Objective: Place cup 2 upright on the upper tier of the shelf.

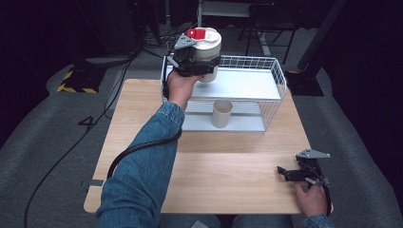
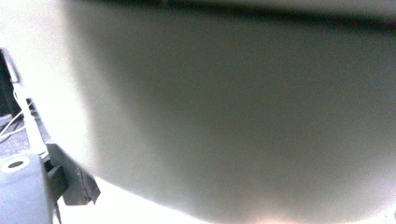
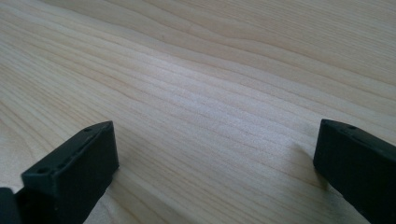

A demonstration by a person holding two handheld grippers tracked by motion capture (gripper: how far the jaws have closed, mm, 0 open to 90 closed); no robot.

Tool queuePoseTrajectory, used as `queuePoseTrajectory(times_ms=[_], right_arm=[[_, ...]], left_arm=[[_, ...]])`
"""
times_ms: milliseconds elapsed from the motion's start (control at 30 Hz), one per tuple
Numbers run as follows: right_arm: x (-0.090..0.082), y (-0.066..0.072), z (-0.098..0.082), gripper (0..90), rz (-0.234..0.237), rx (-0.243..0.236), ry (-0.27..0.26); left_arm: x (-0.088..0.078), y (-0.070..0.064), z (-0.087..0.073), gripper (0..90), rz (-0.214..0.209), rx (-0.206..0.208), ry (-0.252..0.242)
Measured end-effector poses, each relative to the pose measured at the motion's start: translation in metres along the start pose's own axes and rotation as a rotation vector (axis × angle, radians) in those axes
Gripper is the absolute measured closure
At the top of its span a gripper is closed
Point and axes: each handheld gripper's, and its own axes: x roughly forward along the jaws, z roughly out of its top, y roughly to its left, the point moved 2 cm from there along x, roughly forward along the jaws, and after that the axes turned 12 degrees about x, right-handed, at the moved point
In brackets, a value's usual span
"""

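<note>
We see a pale wooden worktop with a white wire rack standing at its far edge, a flat white shelf across its upper level and a second tray below. On that lower level a beige cup stands upright and open-topped; we cannot tell what, if anything, is in it. A black cable curls from under the denim sleeve across the near-left part of the worktop. Nothing else lies on the wood.

The left gripper is up over the rack's left end, clamped on a white tub, which hangs above the shelf rather than resting on it. The tub is a squat, round container, cream-white, with a red label (lettering too small to read) on its flat lid. In the left gripper view its pale curved wall sits right against the lens, blurred.

The right gripper rests low at the worktop's near-right corner, well apart from the rack. In the right gripper view its jaws stand wide apart with bare wood grain between them, holding nothing.
</note>
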Motion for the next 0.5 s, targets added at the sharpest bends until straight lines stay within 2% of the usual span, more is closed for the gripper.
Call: queuePoseTrajectory(times_ms=[167, 367, 500], right_arm=[[0.0, 0.0, 0.0, 0.2, 0.0, 0.0, 0.0], [0.0, 0.0, 0.0, 0.2, -0.002, -0.002, 0.002], [0.0, 0.0, 0.0, 0.2, -0.002, -0.002, 0.002]], left_arm=[[0.01, 0.0, -0.005, 9.5, 0.012, -0.002, 0.029], [0.02, 0.0, -0.008, 9.5, 0.046, 0.002, 0.056], [0.023, 0.0, -0.01, 9.4, 0.046, -0.003, 0.062]])
